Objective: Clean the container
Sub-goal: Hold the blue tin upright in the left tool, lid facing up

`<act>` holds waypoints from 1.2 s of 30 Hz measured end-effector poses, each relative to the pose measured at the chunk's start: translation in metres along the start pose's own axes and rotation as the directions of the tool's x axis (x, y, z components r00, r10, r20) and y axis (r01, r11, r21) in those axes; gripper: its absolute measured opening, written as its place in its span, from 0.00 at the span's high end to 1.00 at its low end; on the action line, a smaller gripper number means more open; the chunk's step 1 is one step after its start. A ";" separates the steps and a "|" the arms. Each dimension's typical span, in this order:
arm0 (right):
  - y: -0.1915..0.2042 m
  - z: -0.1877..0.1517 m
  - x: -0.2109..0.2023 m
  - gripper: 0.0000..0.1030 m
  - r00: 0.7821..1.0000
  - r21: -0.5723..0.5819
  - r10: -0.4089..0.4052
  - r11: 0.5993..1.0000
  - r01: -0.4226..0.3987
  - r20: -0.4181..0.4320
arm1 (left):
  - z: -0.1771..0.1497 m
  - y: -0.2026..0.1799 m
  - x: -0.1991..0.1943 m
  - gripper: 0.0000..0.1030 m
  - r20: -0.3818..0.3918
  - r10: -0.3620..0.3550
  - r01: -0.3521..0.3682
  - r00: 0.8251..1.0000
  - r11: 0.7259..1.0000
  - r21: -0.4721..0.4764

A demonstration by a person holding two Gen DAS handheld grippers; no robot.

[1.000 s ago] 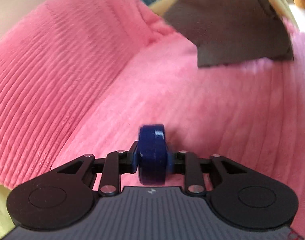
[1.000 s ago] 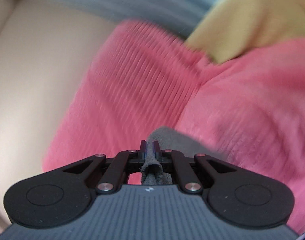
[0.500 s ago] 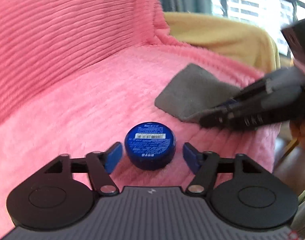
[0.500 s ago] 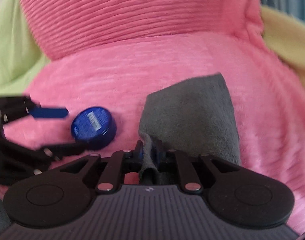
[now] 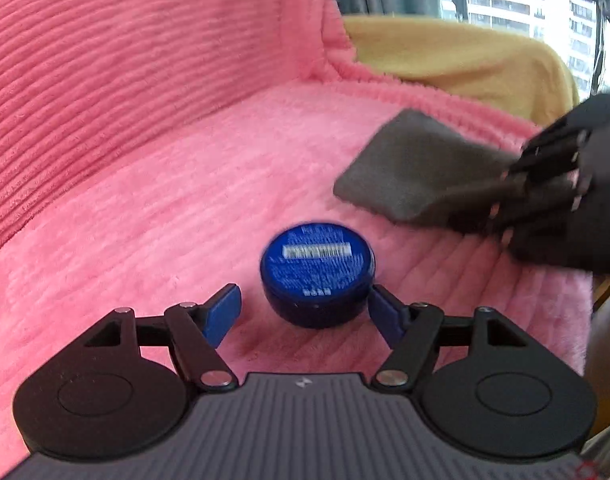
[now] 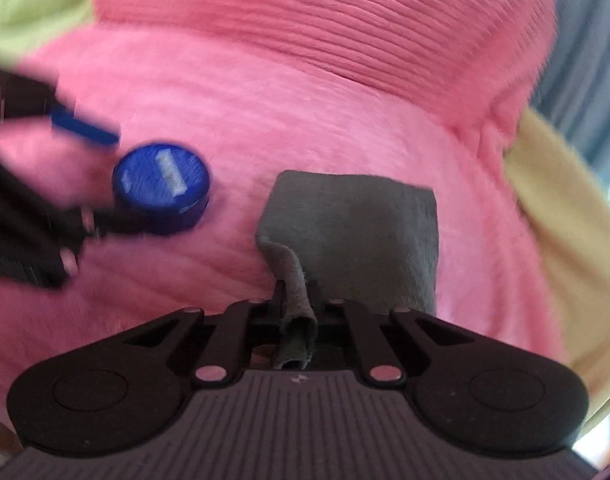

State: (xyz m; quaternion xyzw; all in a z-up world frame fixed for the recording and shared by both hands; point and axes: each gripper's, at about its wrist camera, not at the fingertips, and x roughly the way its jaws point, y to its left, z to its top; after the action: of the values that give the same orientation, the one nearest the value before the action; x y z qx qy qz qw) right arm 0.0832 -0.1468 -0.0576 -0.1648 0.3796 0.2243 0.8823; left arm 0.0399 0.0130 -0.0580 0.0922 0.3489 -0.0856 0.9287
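While the pink plush seat cushion is carrying everything, these lines are fixing the layout.

Container: the blue round container is sitting flat on the cushion, its printed barcode face turned up; it is round, so it is offering no long axis to line up with.

Left tool: the left tool is standing spread, its blue fingers flanking the container's near side. The right finger looks to be touching or nearly touching the wall; the left finger is standing clear of it.

Right tool: the right tool is pressed together, pinching a rolled edge of the grey cloth, whose free part is lying spread on the cushion.

Key relation: the container is lying to the left of the cloth, near but apart from it, so I judge that a wipe is calling for the cloth to travel leftward. The left tool is much the nearer to the container.

Hard to tell: both views are motion-blurred. The container's label is unreadable, any dirt on it is not showing, and its underside is hidden.
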 end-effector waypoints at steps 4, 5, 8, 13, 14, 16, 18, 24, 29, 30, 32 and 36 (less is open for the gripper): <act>-0.024 -0.005 0.002 0.96 0.996 0.147 0.084 0.985 -0.086 0.018 | 0.000 0.001 0.005 0.31 0.012 0.001 -0.001 1.000 1.000 -0.026; -0.027 -0.005 0.004 0.96 0.995 0.168 0.097 0.981 -0.099 0.022 | 0.001 0.002 0.006 0.31 0.017 0.002 -0.002 1.000 0.999 -0.034; -0.030 -0.008 0.007 0.96 0.993 0.197 0.119 0.973 -0.122 0.025 | 0.002 0.002 0.011 0.31 0.029 0.002 -0.001 1.000 0.999 -0.034; -0.033 -0.011 0.007 0.95 0.990 0.218 0.137 0.966 -0.139 0.026 | 0.006 0.003 0.017 0.30 0.041 -0.008 0.009 0.999 0.999 -0.035; -0.034 -0.012 0.008 0.95 0.990 0.225 0.140 0.964 -0.142 0.025 | 0.006 0.004 0.018 0.30 0.036 -0.011 0.013 0.999 0.999 -0.040; -0.036 -0.011 0.011 0.95 0.989 0.241 0.147 0.959 -0.148 0.022 | 0.007 0.005 0.020 0.30 0.027 -0.017 0.019 0.999 0.999 -0.049; -0.037 -0.012 0.013 0.95 0.988 0.254 0.151 0.956 -0.149 0.012 | 0.007 0.005 0.021 0.30 0.025 -0.018 0.019 1.000 0.999 -0.046; -0.035 -0.013 0.016 0.95 0.990 0.263 0.142 0.955 -0.136 -0.003 | 0.009 0.004 0.022 0.29 0.006 -0.010 0.010 1.000 0.999 -0.047; -0.031 -0.014 0.016 0.95 0.992 0.250 0.126 0.961 -0.123 0.005 | 0.009 0.004 0.022 0.28 0.001 -0.002 0.002 1.000 0.999 -0.043; -0.031 -0.014 0.016 0.95 0.992 0.249 0.122 0.961 -0.120 0.008 | 0.009 0.004 0.022 0.25 0.002 0.004 -0.004 1.000 0.999 -0.042; -0.029 -0.014 0.015 0.94 0.993 0.242 0.119 0.963 -0.118 0.012 | 0.009 0.003 0.022 0.24 0.005 0.012 -0.012 1.000 0.999 -0.041; -0.027 -0.013 0.015 0.94 0.993 0.222 0.117 0.968 -0.115 0.005 | 0.007 0.001 0.022 0.24 0.020 0.013 -0.013 1.000 1.000 -0.006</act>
State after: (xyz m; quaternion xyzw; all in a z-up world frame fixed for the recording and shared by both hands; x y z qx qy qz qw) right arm 0.0990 -0.1716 -0.0742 -0.0436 0.4147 0.2309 0.8791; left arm 0.0607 0.0100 -0.0669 0.0911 0.3391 -0.0794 0.9329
